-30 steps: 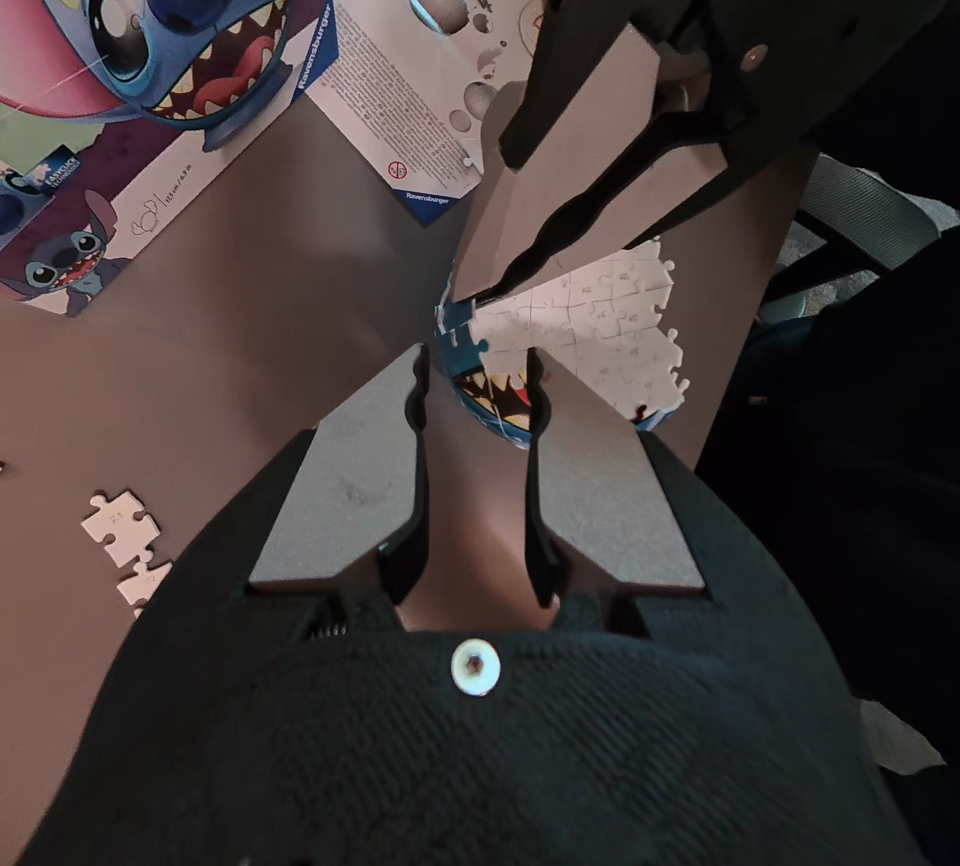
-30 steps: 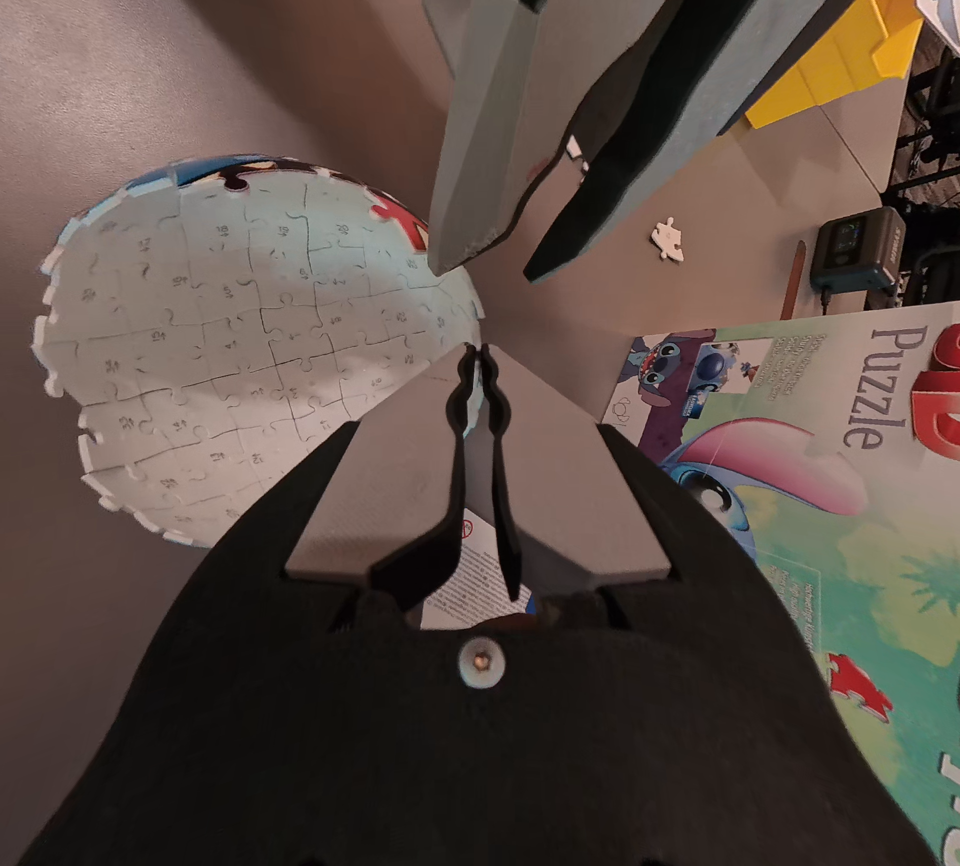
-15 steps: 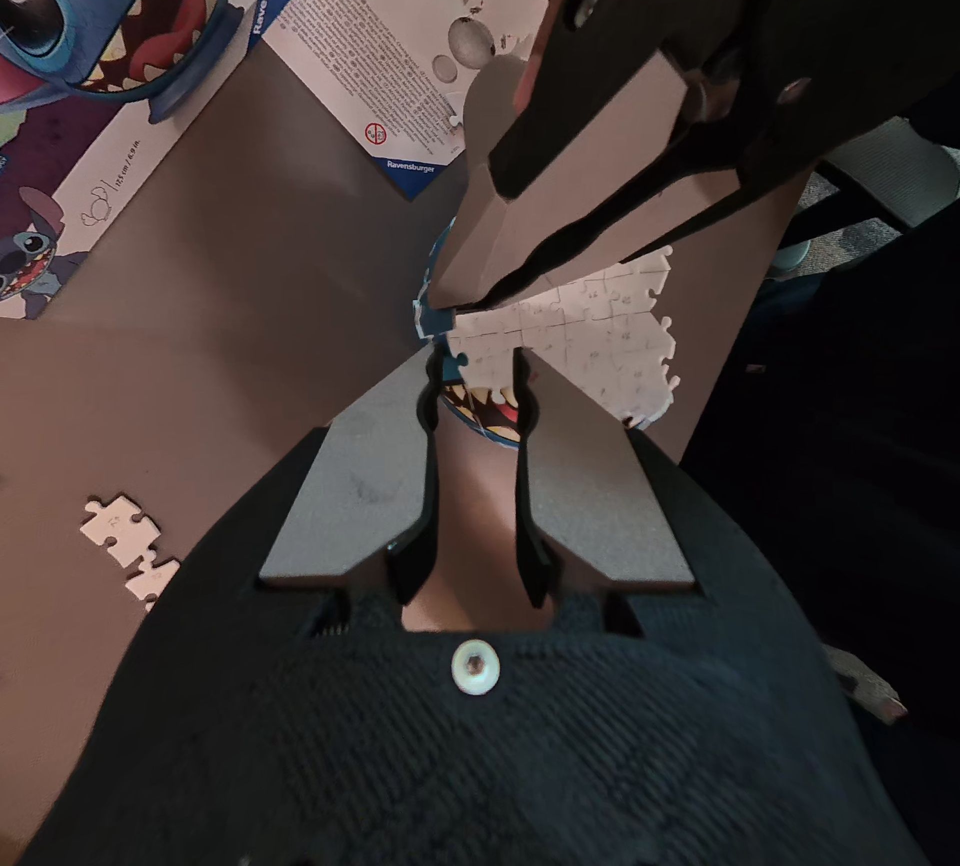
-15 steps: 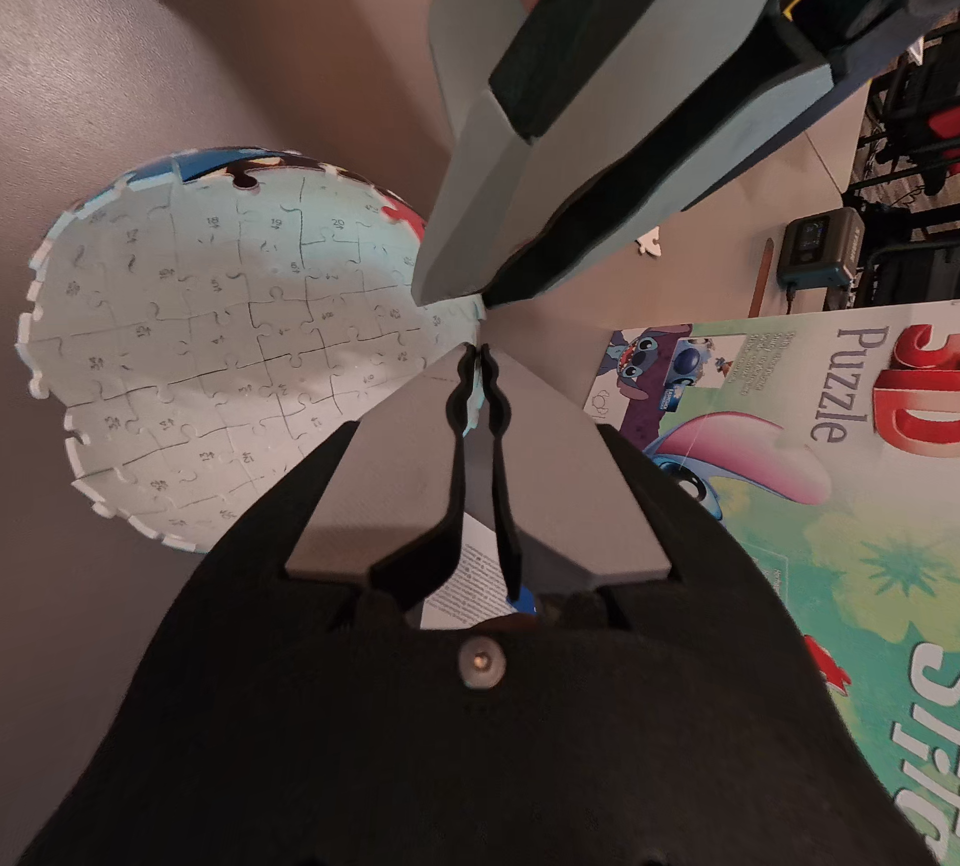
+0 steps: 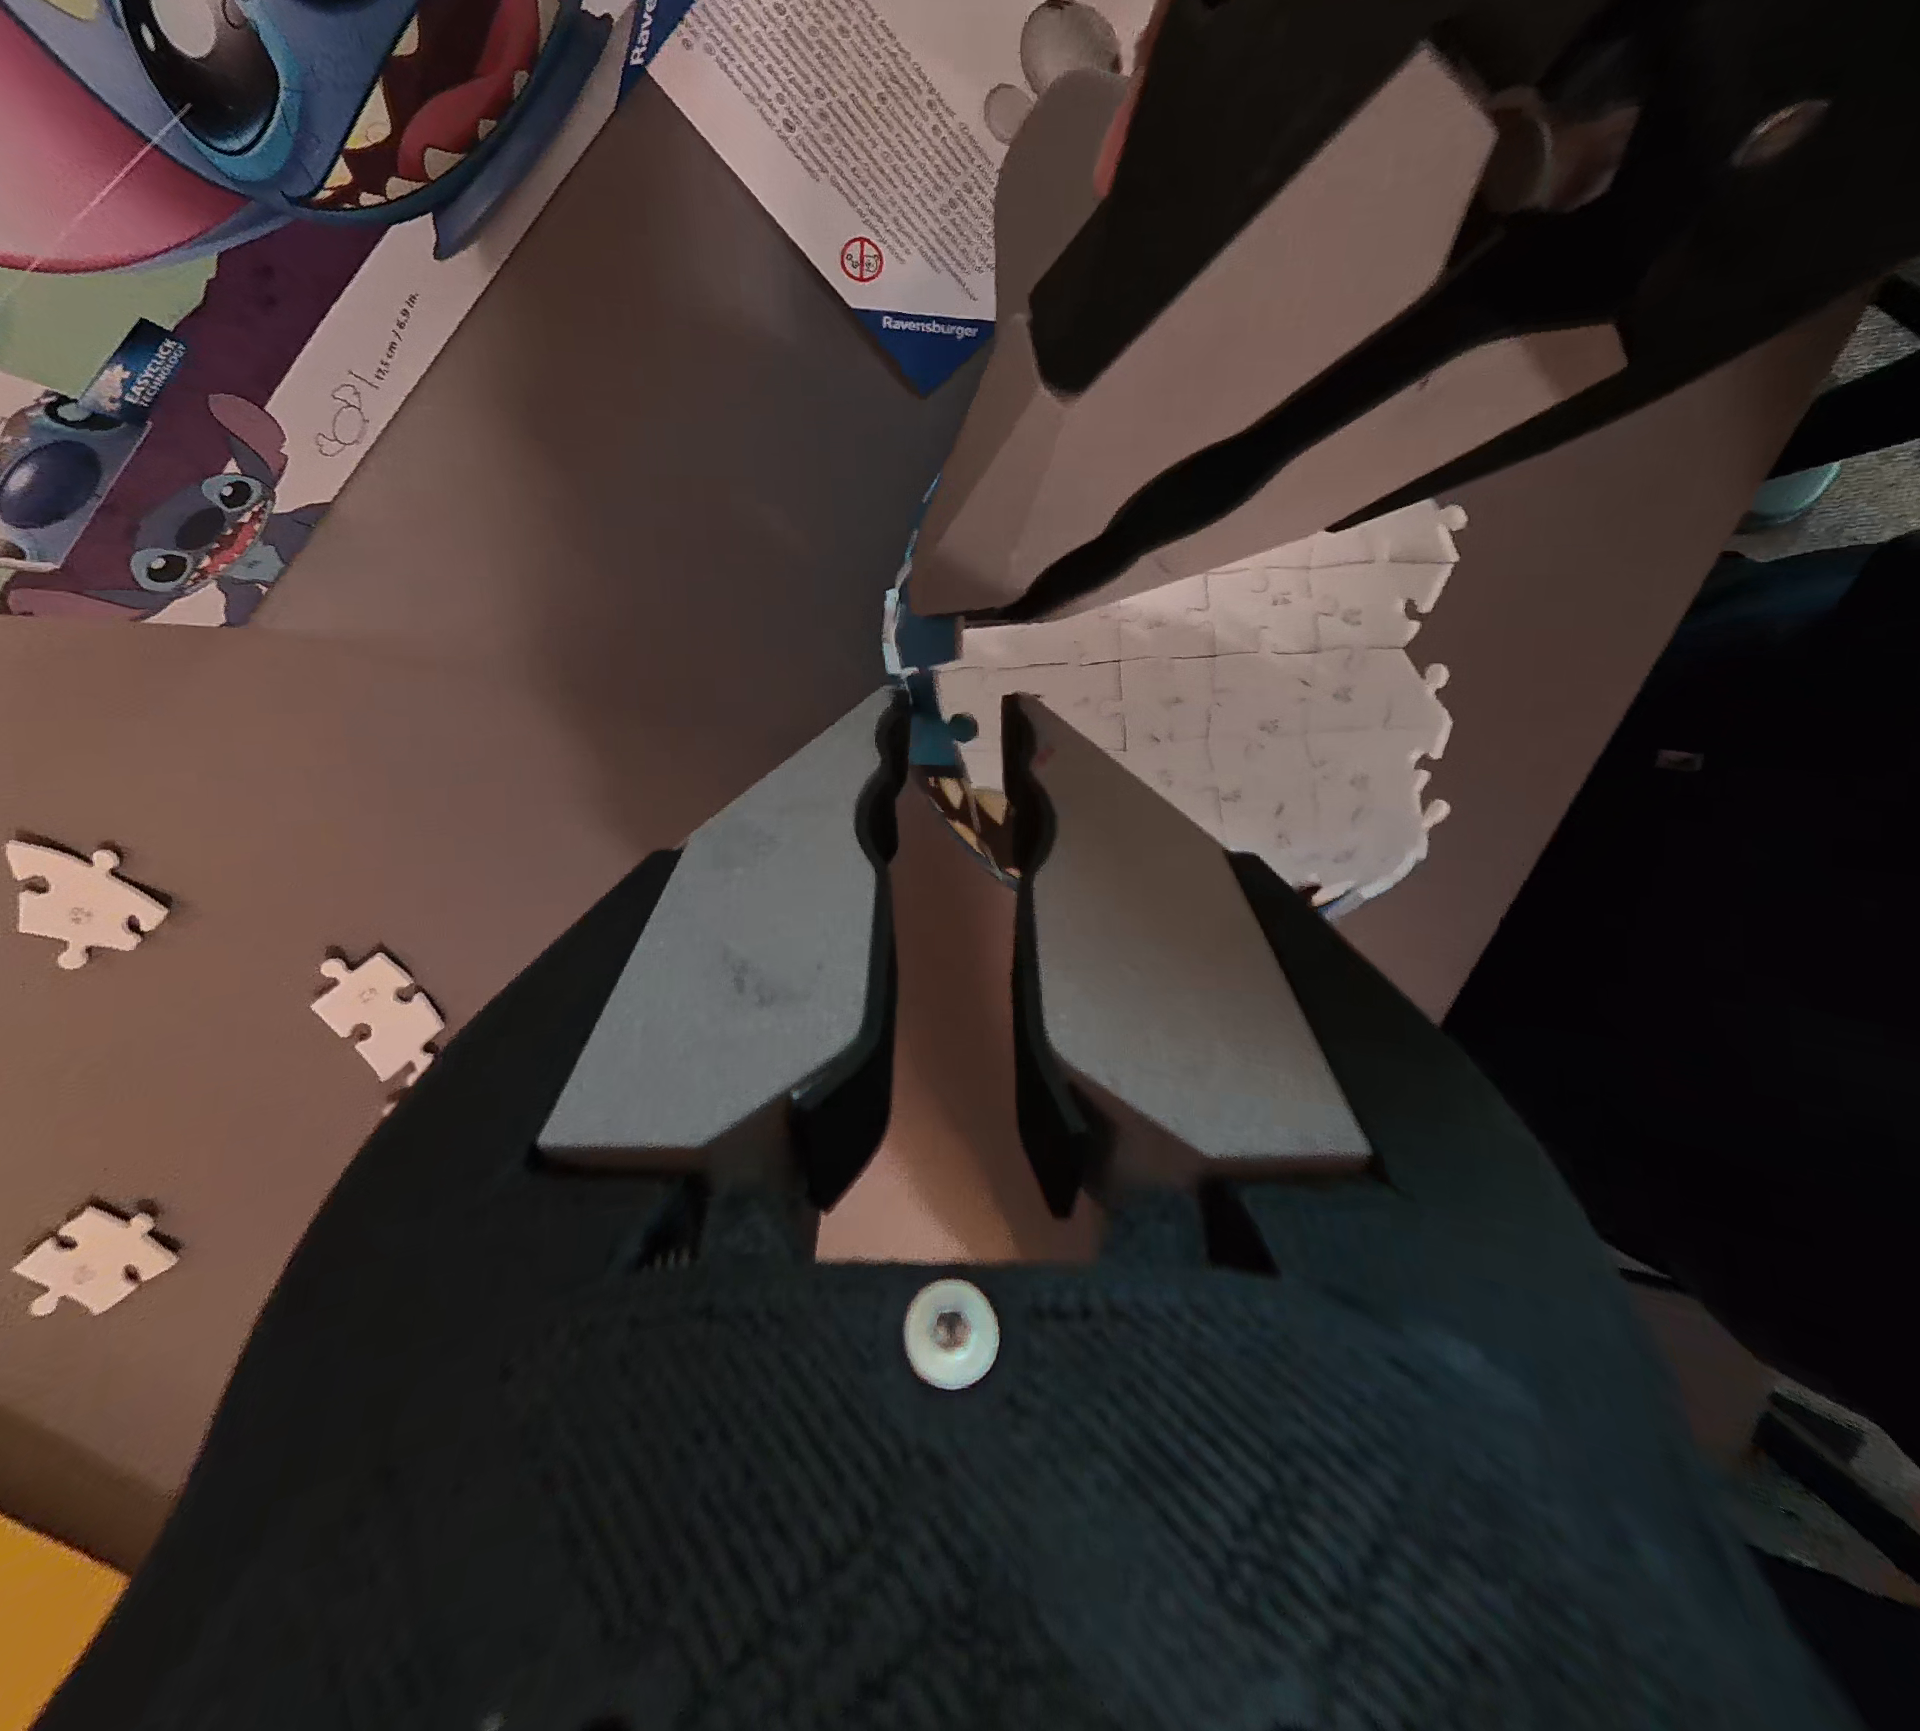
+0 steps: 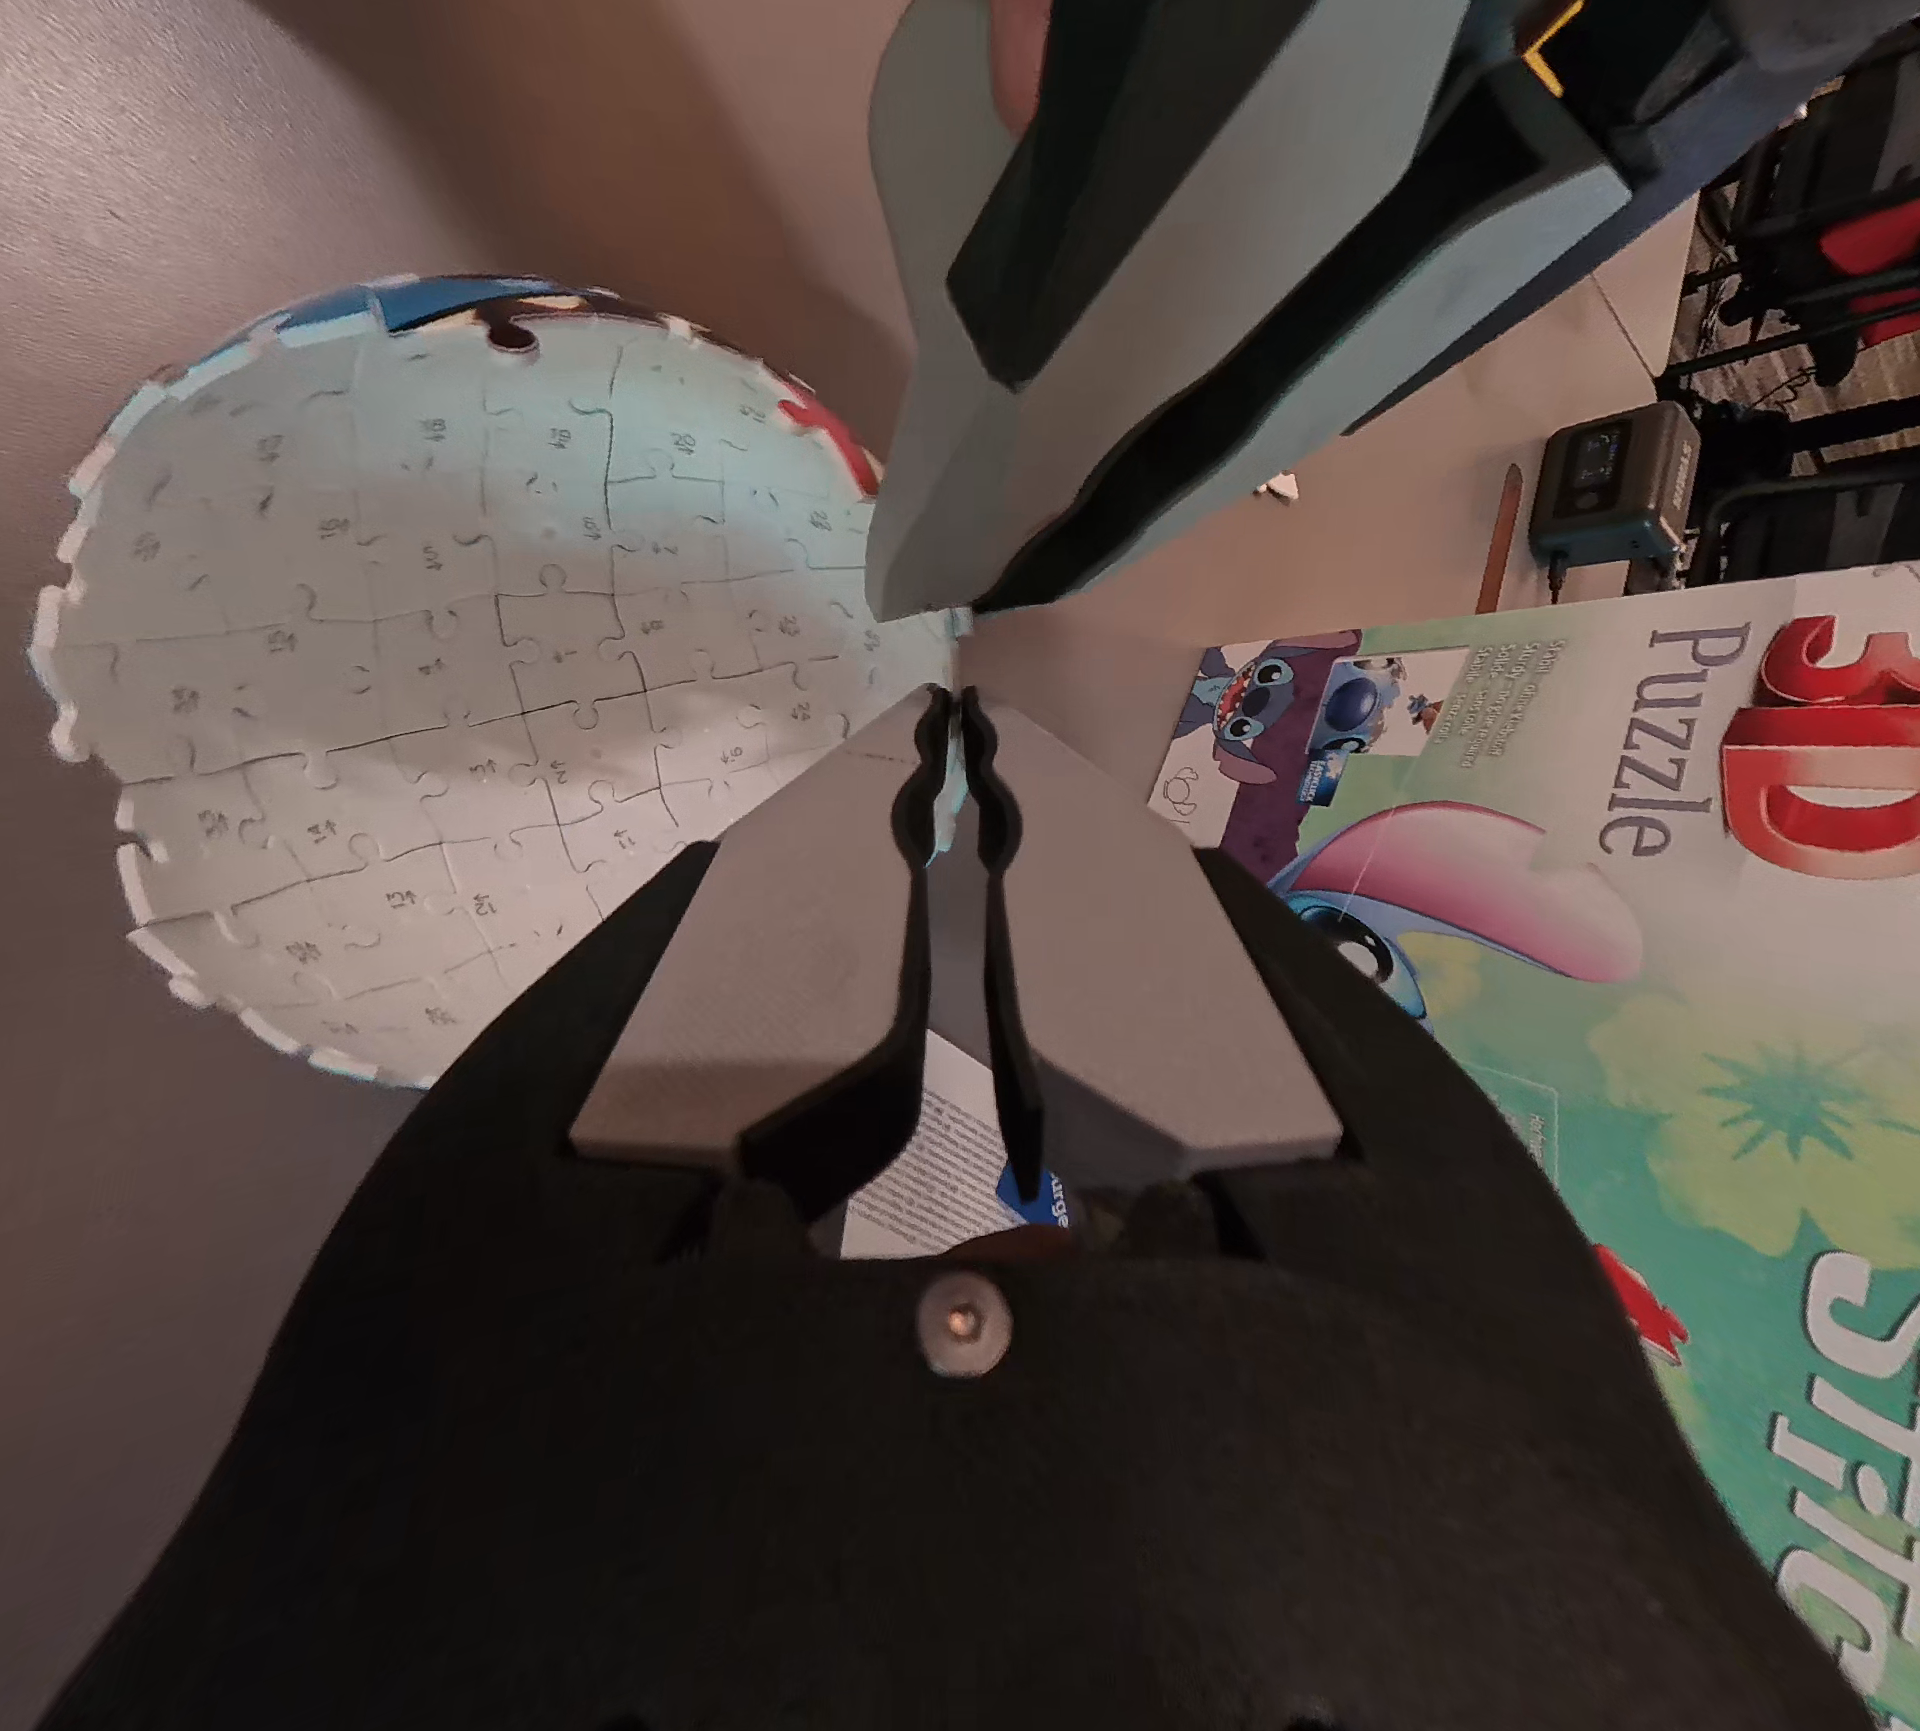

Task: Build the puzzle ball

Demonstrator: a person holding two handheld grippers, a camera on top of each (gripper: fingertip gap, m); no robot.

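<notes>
The half-built puzzle ball (image 6: 416, 694) is an open shell with its white numbered inside facing the right wrist view; it also shows in the left wrist view (image 5: 1247, 694). My right gripper (image 6: 948, 705) is shut on the shell's rim and enters the left wrist view from the upper right (image 5: 940, 611). My left gripper (image 5: 951, 705) is open by a narrow gap, and its tips straddle a blue rim piece (image 5: 940, 731) just below the right gripper's tips. In the right wrist view it reaches down from above (image 6: 935, 613).
The puzzle box (image 5: 208, 123) lies at the far left and also shows in the right wrist view (image 6: 1558, 954). A leaflet (image 5: 883, 71) lies beside it. Loose white pieces (image 5: 83, 897) (image 5: 374, 1016) (image 5: 94, 1260) lie at the left. A dark device (image 6: 1605, 486) stands far off. Left and right tips are no more than a few centimetres apart.
My left gripper has moved in to the shell's rim and its jaws have narrowed around it. My right gripper has stayed shut on the rim.
</notes>
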